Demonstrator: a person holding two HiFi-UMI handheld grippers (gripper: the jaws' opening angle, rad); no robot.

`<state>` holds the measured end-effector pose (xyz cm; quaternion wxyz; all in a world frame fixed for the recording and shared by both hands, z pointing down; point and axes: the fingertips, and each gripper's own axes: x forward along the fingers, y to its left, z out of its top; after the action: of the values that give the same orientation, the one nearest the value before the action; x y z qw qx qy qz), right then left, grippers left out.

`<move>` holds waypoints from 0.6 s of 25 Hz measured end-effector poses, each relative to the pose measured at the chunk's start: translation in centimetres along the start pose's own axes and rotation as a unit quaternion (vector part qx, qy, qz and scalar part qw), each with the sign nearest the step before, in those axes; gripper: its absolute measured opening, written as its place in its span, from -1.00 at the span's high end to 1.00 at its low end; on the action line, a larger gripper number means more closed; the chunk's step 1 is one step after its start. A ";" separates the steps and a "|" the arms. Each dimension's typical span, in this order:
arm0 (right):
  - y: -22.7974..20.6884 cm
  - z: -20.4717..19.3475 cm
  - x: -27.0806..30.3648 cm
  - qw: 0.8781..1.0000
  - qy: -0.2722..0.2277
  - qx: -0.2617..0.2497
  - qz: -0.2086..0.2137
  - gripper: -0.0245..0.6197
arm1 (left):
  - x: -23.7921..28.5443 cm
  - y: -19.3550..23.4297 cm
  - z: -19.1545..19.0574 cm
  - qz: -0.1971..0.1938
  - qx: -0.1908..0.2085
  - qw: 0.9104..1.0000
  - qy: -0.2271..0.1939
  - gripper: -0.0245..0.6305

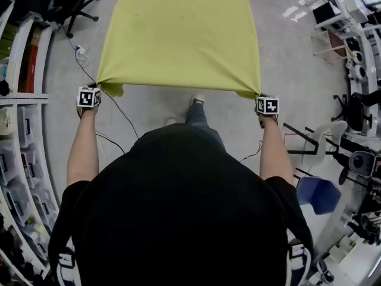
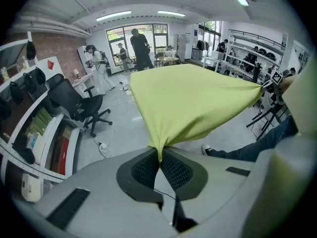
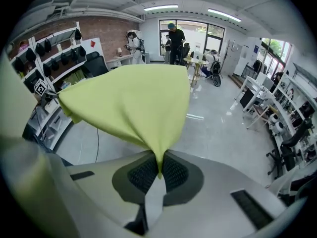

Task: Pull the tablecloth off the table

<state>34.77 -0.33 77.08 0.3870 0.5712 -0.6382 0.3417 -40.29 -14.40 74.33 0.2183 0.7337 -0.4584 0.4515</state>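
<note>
A yellow-green tablecloth (image 1: 178,34) stretches taut in the air ahead of me, above the grey floor. My left gripper (image 1: 98,88) is shut on its near left corner, and my right gripper (image 1: 259,94) is shut on its near right corner. In the left gripper view the cloth (image 2: 188,103) funnels down to a pinch between the black pads (image 2: 146,170). The right gripper view shows the same cloth (image 3: 129,103) drawn into the shut jaws of that gripper (image 3: 159,170). No table shows under the cloth; its far end runs out of the head view.
White shelving (image 1: 24,159) with bins lines the left. A black office chair (image 1: 65,5) stands at the far left, and cables (image 1: 113,118) trail across the floor. Stands, a blue bin (image 1: 319,193) and racks crowd the right. Several people stand by the far windows (image 2: 138,46).
</note>
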 end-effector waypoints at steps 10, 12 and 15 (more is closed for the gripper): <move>2.3 -7.9 -5.7 1.000 -0.011 0.015 -0.002 0.85 | -5.8 -3.6 -7.0 -0.002 -0.009 1.000 -0.006 0.85; 2.1 -9.7 -6.6 1.000 -0.014 0.021 0.000 0.85 | -7.1 -5.0 -8.4 0.000 -0.011 1.000 -0.008 0.85; 1.2 -12.3 -8.1 0.999 -0.022 0.028 0.003 0.85 | -9.2 -7.7 -10.3 0.004 -0.014 1.000 -0.009 0.85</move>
<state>35.22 14.38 75.66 0.3559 0.5868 -0.6386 0.3481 -39.89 1.27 72.21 0.2223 0.7325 -0.4697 0.4398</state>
